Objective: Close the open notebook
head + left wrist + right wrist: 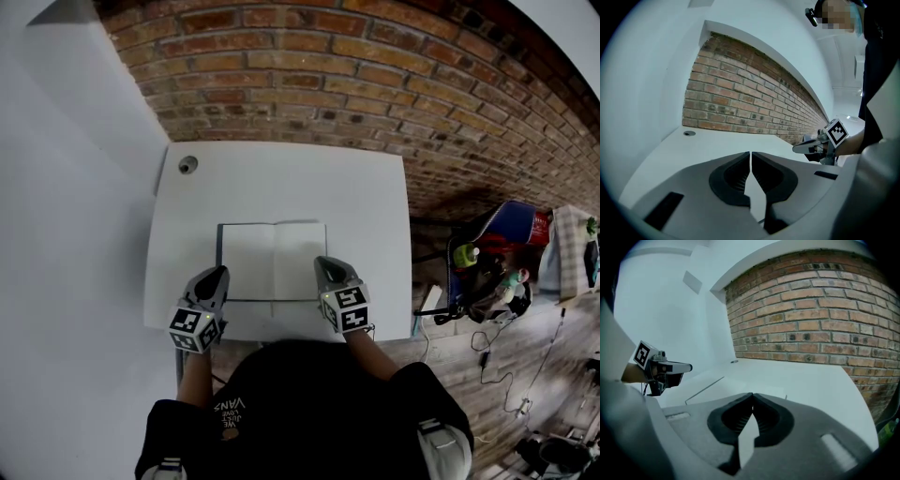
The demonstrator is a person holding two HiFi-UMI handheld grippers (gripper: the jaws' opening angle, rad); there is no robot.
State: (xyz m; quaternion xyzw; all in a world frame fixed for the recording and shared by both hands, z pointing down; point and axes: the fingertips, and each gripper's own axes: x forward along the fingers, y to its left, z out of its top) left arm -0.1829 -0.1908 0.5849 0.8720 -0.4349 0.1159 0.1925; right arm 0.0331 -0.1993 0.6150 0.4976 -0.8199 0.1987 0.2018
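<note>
The open notebook point(273, 261) lies flat on the white table point(281, 183), about midway along the table's width and close to its near edge. The spread's long axis runs side to side, parallel to that edge, while the spine fold points straight from the near edge towards the far one. Both pages look blank, smooth and matte white, and a thin dark strip of cover shows along the left side and the bottom. The table top is a plain rectangle with a dull, even finish. A small round grey grommet point(187, 164) is set in the table's far left corner. A rough wall of red-brown brick point(328, 66) with pale mortar lines rises behind the table's far edge. Over the table's near edge, the left gripper point(217, 273) sits by the notebook's left lower corner and the right gripper point(324, 262) sits over the right page's outer edge. Each gripper is moulded grey plastic with dark ribbed pads and a cube of black-and-white square markers at the back. Both grippers have their jaws pinched together at the tips with nothing between them. The person at the table's near edge wears a dark shirt point(300, 412)
</note>
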